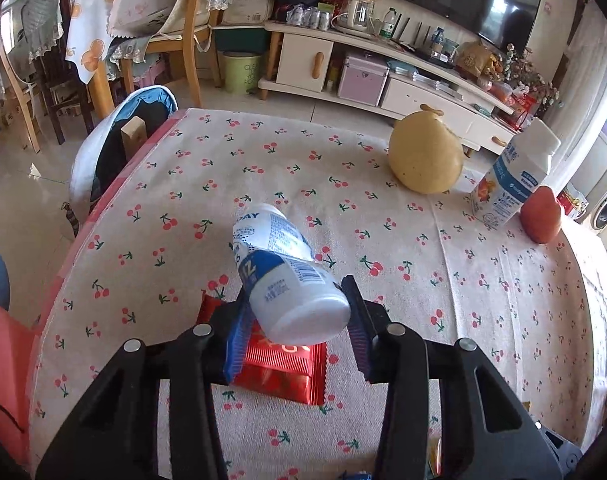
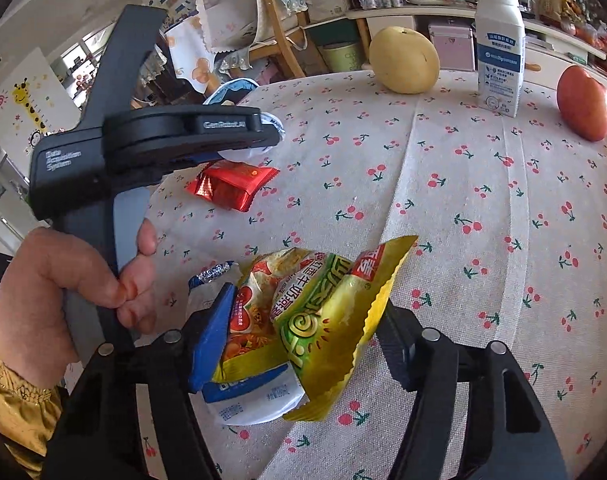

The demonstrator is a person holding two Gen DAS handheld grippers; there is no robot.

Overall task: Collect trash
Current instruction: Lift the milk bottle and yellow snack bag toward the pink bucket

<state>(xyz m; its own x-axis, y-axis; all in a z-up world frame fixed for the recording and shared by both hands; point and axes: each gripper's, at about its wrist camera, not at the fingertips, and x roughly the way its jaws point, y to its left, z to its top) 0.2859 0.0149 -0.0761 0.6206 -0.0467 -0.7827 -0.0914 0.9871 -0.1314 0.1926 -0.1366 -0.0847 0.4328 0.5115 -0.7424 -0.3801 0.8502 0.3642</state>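
Note:
In the left wrist view my left gripper (image 1: 297, 314) is shut on a white and blue plastic bottle (image 1: 287, 276), held tilted with its base toward the camera. It hangs just above a red foil wrapper (image 1: 279, 368) on the cherry-print tablecloth (image 1: 483, 300). In the right wrist view my right gripper (image 2: 303, 340) has a crumpled yellow-green snack bag (image 2: 327, 320) between its pads, both touching it. A white and blue packet (image 2: 255, 404) lies under the bag. A hand holds the left gripper (image 2: 269, 130) at the upper left, above the red wrapper (image 2: 231, 186).
A large yellow fruit (image 2: 403, 60), an upright white and blue bottle (image 2: 499, 48) and a red fruit (image 2: 583, 104) stand at the table's far side. A chair with a blue-white cushion (image 1: 119, 148) sits beyond the left edge. A green bin (image 1: 241, 70) stands on the floor.

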